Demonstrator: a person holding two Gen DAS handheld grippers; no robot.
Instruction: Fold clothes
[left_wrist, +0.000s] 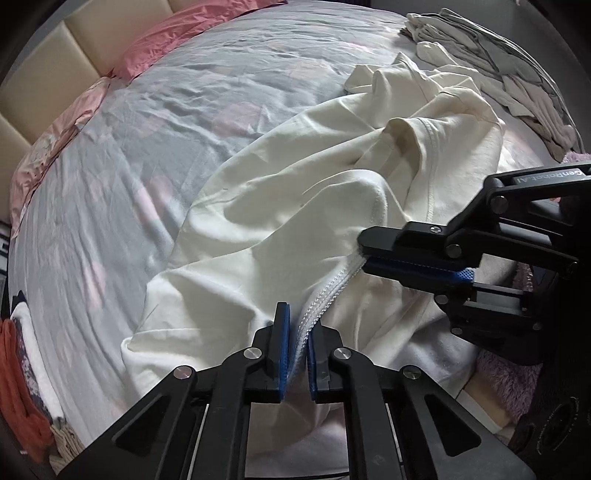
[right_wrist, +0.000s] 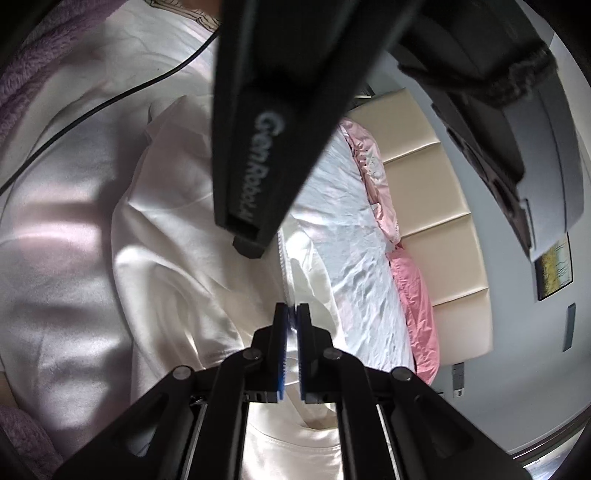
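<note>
At the far left of the bed (left_wrist: 110, 155) lie pink pillows (left_wrist: 177, 40). The cream shirt (left_wrist: 258, 206) sprawls across the middle, its stitched hem (left_wrist: 332, 291) running from near centre toward the right. The left claw (left_wrist: 297, 332) is pinched narrow on that hem's near end; the right claw (left_wrist: 364, 254) clamps the same hem just to the right. The next spread likely runs along the hem line, each claw equally placed. Folded grey clothes (left_wrist: 498, 55) sit far right.

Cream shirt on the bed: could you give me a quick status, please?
Left gripper shut on cream shirt hem. Right gripper shut on same hem. Nothing in the way.
</note>
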